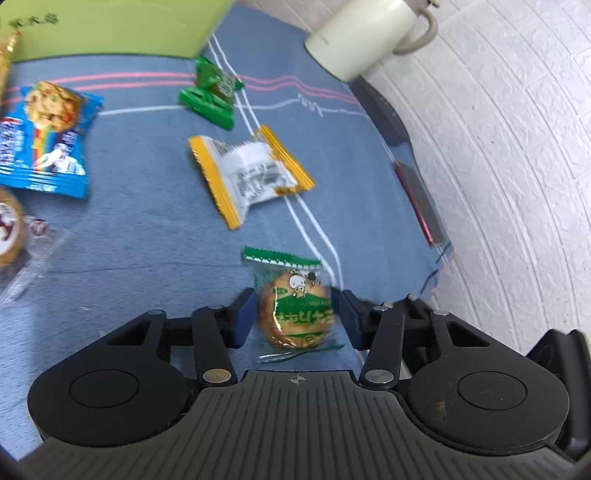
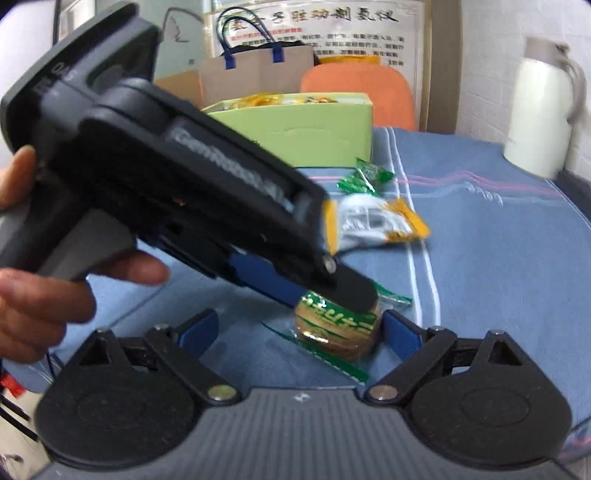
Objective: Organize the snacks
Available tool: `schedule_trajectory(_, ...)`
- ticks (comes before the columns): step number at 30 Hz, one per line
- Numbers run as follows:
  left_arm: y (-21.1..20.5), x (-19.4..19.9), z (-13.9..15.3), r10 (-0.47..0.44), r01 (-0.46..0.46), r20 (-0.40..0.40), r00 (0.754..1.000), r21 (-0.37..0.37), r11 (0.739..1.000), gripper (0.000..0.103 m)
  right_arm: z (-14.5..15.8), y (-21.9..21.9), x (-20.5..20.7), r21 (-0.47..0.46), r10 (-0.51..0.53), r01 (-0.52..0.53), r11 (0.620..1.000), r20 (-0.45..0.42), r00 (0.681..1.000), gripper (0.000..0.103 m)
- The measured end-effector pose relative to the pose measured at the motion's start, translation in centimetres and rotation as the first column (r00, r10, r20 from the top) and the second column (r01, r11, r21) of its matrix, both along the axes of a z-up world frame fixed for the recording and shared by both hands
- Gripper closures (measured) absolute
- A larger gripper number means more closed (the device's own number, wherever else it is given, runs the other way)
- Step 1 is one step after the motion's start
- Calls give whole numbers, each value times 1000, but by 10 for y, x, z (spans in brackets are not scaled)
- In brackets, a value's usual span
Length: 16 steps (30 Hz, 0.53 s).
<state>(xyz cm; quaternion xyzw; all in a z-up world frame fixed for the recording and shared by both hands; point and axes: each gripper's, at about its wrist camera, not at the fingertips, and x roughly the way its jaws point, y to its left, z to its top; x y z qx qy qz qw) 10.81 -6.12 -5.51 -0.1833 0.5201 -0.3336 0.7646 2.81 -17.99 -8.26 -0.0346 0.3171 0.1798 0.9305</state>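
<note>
A round biscuit in a clear green-printed wrapper lies on the blue tablecloth between the blue pads of my left gripper. The pads sit close on both sides; contact is unclear. In the right wrist view the same biscuit lies under the left gripper. My right gripper is open and empty, with the biscuit near its right pad. A yellow-and-white packet, a green packet and a blue cookie packet lie farther out. A light green box holds snacks.
A white jug stands at the far right by the wall; it also shows in the right wrist view. A dark red-edged flat object lies at the table's right edge. A wrapped pastry lies at left. An orange chair stands behind.
</note>
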Motion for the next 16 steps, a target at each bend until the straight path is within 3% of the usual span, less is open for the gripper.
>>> schedule_trajectory(4, 27, -9, 8, 80, -83, 45, 996, 65, 994, 74, 5, 22, 11, 84, 105, -105, 991, 0, 994, 10)
schedule_trajectory(8, 65, -15, 7, 175, -177, 36, 984, 72, 982, 69, -3, 52, 21, 75, 186, -185, 980, -1, 983, 10)
schedule_trajectory(13, 84, -26, 17, 265, -272, 96, 959, 60, 961, 40, -2, 53, 10, 37, 113, -114, 993, 29, 993, 10)
schedule_trajectory(16, 77, -24, 15, 247, -255, 102, 964, 72, 964, 42, -5, 52, 11, 55, 90, -91, 994, 20, 996, 10)
